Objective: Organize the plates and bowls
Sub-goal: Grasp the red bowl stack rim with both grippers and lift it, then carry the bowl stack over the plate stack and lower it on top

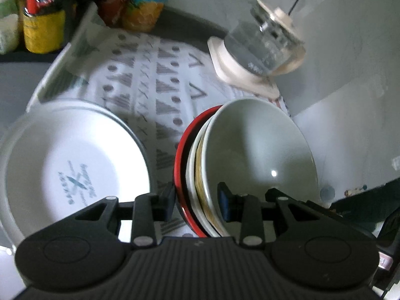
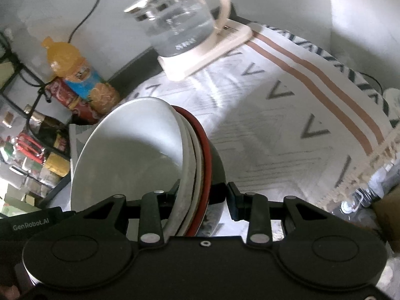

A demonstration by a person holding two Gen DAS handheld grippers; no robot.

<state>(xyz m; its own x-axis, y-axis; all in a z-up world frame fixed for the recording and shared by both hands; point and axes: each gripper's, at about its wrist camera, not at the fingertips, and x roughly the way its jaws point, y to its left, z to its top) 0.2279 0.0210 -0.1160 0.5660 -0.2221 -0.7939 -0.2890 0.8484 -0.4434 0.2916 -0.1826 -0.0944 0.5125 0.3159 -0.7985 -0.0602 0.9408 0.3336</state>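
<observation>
Bowl stack: several bowls nested, a white one innermost, a red-rimmed one outermost; the stack is tilted on edge and appears lifted clear of the patterned cloth.
Left gripper: clenched on the stack's rim, one pad inside the white bowl, the other outside the red rim.
Right gripper: clamped on the opposite rim of the same stack, grasping it likewise.
White plate: lies flat just left of the stack, apart from it.
Kettle: on its base beyond the stack.
Done: bowls gathered into one nest.
Left, by judgement: set the stack down; place the plate.
</observation>
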